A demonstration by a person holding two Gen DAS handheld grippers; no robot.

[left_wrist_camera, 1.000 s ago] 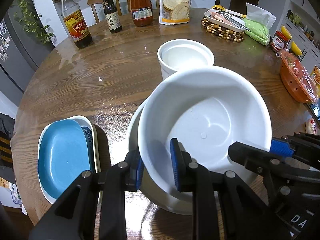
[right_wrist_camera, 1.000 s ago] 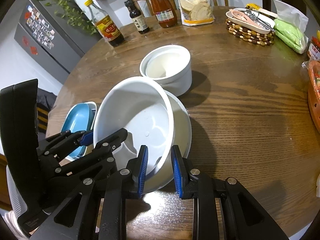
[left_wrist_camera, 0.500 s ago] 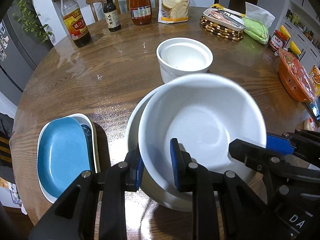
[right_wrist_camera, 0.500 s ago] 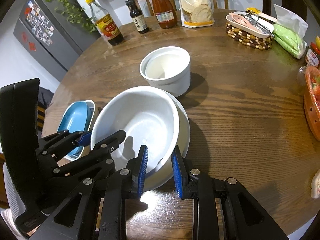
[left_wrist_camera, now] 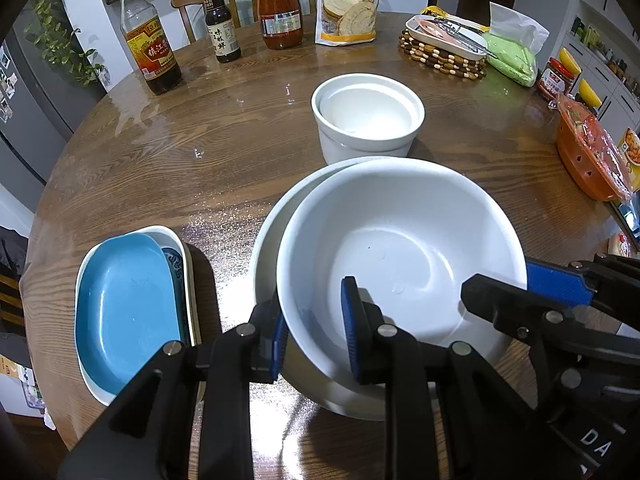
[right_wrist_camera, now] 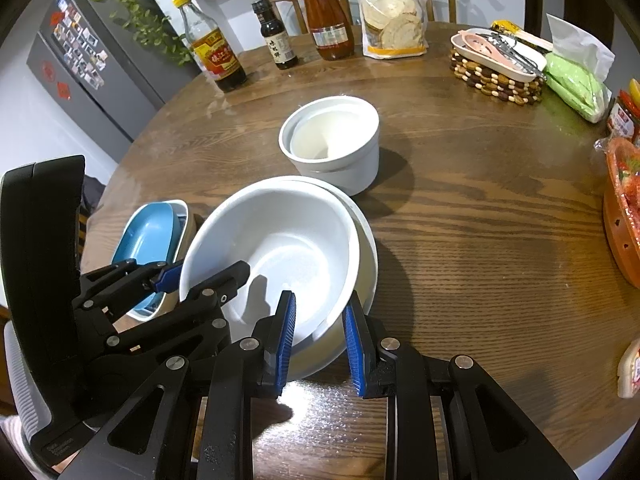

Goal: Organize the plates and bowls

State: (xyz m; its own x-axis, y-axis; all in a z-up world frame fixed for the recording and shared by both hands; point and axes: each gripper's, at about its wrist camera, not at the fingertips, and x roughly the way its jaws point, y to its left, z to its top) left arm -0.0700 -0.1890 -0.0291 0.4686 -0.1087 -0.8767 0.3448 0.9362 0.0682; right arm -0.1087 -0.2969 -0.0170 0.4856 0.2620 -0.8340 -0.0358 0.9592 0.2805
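Note:
A large white bowl (left_wrist_camera: 400,248) (right_wrist_camera: 280,240) sits nested in a second white bowl (left_wrist_camera: 268,240) (right_wrist_camera: 366,248) on the wooden table. My left gripper (left_wrist_camera: 314,328) (right_wrist_camera: 202,270) is shut on the upper bowl's near-left rim. My right gripper (right_wrist_camera: 318,336) (left_wrist_camera: 532,280) straddles the near-right rim of both bowls, with its pads a little apart from it. A blue dish (left_wrist_camera: 124,312) (right_wrist_camera: 146,240) lies stacked in a white oval dish (left_wrist_camera: 176,240) to the left. Two nested white cups (left_wrist_camera: 368,120) (right_wrist_camera: 332,140) stand just behind the bowls.
Bottles (left_wrist_camera: 150,44) (right_wrist_camera: 216,52), a flour bag (left_wrist_camera: 348,4), a beaded trivet with a utensil tray (left_wrist_camera: 444,48) and a green pack (left_wrist_camera: 512,60) line the table's far side. An orange container (left_wrist_camera: 592,152) (right_wrist_camera: 624,216) sits at the right edge.
The upper bowl has come down from a tilt and settled level into the lower bowl. The right gripper's pads have opened a little around the rim.

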